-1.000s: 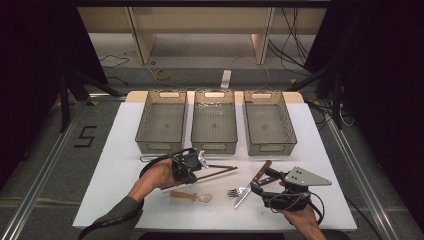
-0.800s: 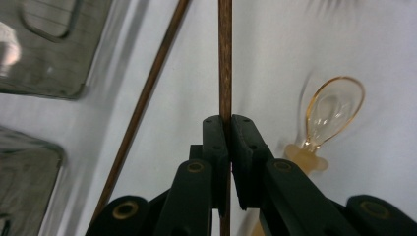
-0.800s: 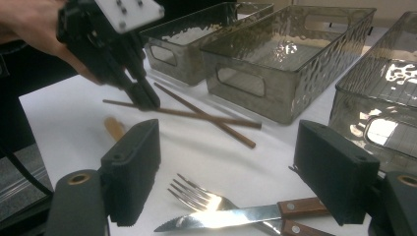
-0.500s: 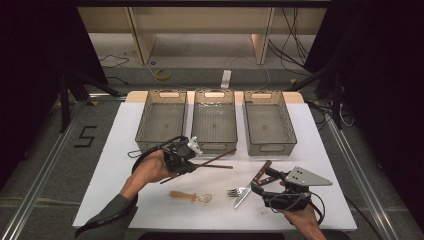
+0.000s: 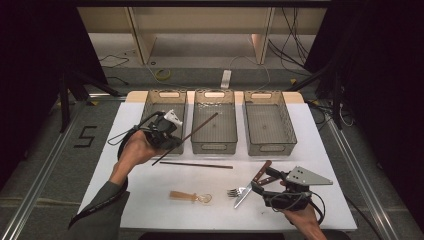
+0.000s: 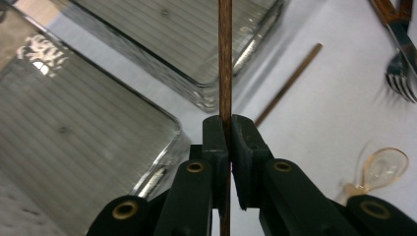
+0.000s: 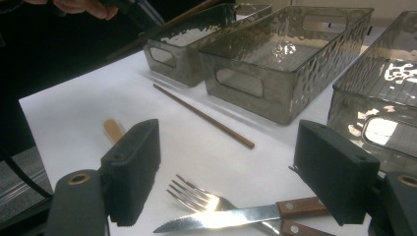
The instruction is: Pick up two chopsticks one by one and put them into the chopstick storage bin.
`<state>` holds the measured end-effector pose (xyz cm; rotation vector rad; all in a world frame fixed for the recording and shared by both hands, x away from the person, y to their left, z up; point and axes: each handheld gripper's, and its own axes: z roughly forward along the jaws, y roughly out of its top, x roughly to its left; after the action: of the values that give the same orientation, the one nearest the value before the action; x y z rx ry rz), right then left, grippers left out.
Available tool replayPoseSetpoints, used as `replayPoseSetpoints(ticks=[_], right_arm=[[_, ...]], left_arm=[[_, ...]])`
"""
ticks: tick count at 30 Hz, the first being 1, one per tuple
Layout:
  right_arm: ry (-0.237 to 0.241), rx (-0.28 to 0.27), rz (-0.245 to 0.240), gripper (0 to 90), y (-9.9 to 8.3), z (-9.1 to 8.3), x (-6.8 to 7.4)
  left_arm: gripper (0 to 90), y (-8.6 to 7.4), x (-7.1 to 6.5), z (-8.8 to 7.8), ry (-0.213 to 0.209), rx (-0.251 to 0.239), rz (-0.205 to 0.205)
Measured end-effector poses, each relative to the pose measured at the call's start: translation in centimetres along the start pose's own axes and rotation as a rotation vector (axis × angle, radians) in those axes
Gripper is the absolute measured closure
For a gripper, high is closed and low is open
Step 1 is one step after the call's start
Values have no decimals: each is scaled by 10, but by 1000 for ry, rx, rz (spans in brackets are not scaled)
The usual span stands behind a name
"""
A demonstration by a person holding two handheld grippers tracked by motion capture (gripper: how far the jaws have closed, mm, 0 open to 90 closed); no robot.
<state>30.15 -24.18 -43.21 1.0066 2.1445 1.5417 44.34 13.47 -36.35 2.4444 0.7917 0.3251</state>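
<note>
White table, three clear bins in a row at the far side: left bin, middle bin, right bin. Left gripper raised off the table near the front of the left bin, jaws clamped tight on a brown chopstick; in the left gripper view the stick runs straight up between the closed jaws. From above, the held chopstick slants up and away, its far tip over the middle bin. Second chopstick lies flat on the table just in front of the middle bin, apart from the first. Right gripper low at the near right, jaws spread wide, gripping nothing; knife and fork lie crossed between them. Amber-handled clear spoon rests near the table's front centre.
</note>
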Motion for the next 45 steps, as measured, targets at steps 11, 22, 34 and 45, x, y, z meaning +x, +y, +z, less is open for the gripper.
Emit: replayPoseSetpoints(ticks=[11,22,34,45], right_arm=[[5,-5,-3,265,0,-1,0],[11,0,-2,265,0,0,1],[19,-13,-2,257,0,-1,1],[22,-15,-2,251,0,-1,1]], left_arm=[[846,7,39,-11,55,-75,-106],[846,14,71,-3,145,-50,-157],[846,13,101,1,202,-71,-236],[846,0,112,10,214,-75,-294]])
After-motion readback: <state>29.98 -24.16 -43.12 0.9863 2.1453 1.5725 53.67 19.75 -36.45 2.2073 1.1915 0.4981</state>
